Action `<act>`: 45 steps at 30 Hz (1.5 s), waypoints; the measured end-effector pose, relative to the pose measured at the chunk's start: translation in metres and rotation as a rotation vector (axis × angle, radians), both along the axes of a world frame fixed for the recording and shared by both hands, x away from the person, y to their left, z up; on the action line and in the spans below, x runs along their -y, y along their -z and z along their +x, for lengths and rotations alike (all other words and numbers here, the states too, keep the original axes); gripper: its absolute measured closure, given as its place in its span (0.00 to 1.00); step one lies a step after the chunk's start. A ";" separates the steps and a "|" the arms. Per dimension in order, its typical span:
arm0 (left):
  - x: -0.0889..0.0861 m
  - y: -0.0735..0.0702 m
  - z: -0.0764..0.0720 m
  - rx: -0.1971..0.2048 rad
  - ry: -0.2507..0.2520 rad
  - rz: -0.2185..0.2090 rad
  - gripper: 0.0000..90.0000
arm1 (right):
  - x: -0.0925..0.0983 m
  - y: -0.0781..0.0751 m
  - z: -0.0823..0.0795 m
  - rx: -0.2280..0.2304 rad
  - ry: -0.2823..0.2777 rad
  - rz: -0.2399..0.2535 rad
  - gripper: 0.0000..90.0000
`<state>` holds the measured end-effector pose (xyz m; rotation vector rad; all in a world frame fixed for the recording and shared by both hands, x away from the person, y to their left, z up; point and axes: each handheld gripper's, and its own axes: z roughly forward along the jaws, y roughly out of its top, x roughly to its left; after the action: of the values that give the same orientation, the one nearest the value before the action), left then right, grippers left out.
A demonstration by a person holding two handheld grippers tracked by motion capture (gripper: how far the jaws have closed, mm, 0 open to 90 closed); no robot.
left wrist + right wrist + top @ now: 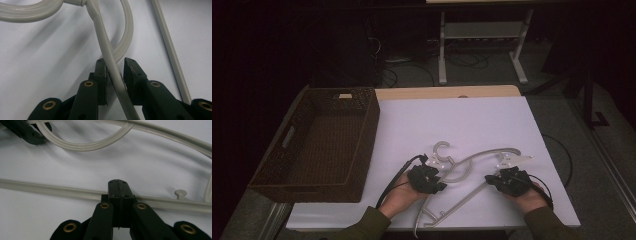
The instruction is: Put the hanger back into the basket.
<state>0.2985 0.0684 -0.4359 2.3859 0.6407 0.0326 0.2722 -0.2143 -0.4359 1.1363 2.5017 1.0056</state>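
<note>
On your left stands one dark brown woven basket (pixel 362 127), rectangular, with handle cut-outs — in the high view its inside looks empty, though the dim light hides its corners. It sits at the left edge of the white table surface (pixel 472 125).

In front of you lies a pale grey plastic clothes hanger (pixel 472 159); I count one with certainty, its hook (pixel 441 148) pointing away from you. The curved and straight bars cross each other, so I cannot tell if a second hanger lies under it.

Your left gripper (pixel 115 65) has its jaws parted, and one thin bar of the hanger passes between them; it touches the left pad, while a gap remains at the right pad, so the bar is not clamped. Your right gripper (pixel 118 185) has its jaws pressed together with nothing between them, just above the hanger's straight lower bar (pixel 50 188). Two hands, two grippers — your left hand (pixel 404 196) and your right hand (pixel 528 197) are near the front edge of the table.
</note>
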 end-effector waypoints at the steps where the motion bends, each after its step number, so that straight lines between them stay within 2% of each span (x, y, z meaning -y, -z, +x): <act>1: 0.001 0.000 -0.001 -0.003 -0.015 -0.005 0.82 | 0.000 0.000 0.000 0.003 0.000 0.000 1.00; 3: 0.000 -0.001 0.000 -0.003 -0.016 0.008 0.82 | -0.001 -0.001 -0.001 0.009 0.003 0.001 1.00; 5: 0.000 -0.001 0.001 -0.010 -0.034 0.012 0.83 | 0.000 -0.002 -0.001 0.006 0.003 0.001 1.00; 8: -0.003 -0.002 0.003 -0.009 -0.072 0.003 0.85 | 0.000 -0.004 -0.002 0.025 0.003 0.019 1.00; 15: -0.011 -0.005 0.008 0.009 -0.108 0.008 0.90 | 0.005 -0.014 -0.005 0.097 0.002 0.086 0.92; 19: -0.013 -0.006 0.009 0.016 -0.116 0.003 0.91 | 0.003 -0.019 -0.008 0.121 -0.008 0.109 0.78; 22: -0.015 -0.007 0.010 0.019 -0.122 -0.006 0.91 | 0.002 -0.021 -0.009 0.139 -0.014 0.121 0.62; 26: -0.021 -0.010 0.012 0.022 -0.128 -0.005 0.91 | 0.004 -0.021 -0.008 0.132 -0.021 0.148 0.43; 30: -0.026 -0.015 0.014 0.027 -0.136 -0.015 0.91 | 0.008 -0.022 -0.009 0.140 -0.012 0.172 0.32; 33: -0.029 -0.018 0.015 0.022 -0.151 -0.028 0.91 | 0.010 -0.023 -0.009 0.171 -0.013 0.183 0.30; 38: -0.040 -0.030 0.018 0.026 -0.158 -0.048 0.91 | 0.013 -0.027 -0.010 0.178 0.005 0.225 0.28; 45: -0.060 -0.055 0.032 0.041 -0.227 -0.085 0.91 | 0.013 -0.031 -0.014 0.205 -0.004 0.261 0.25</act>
<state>0.3308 0.1283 -0.3809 2.2155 0.8728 0.1487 0.2584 -0.2277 -0.4054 1.0336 2.2611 1.4061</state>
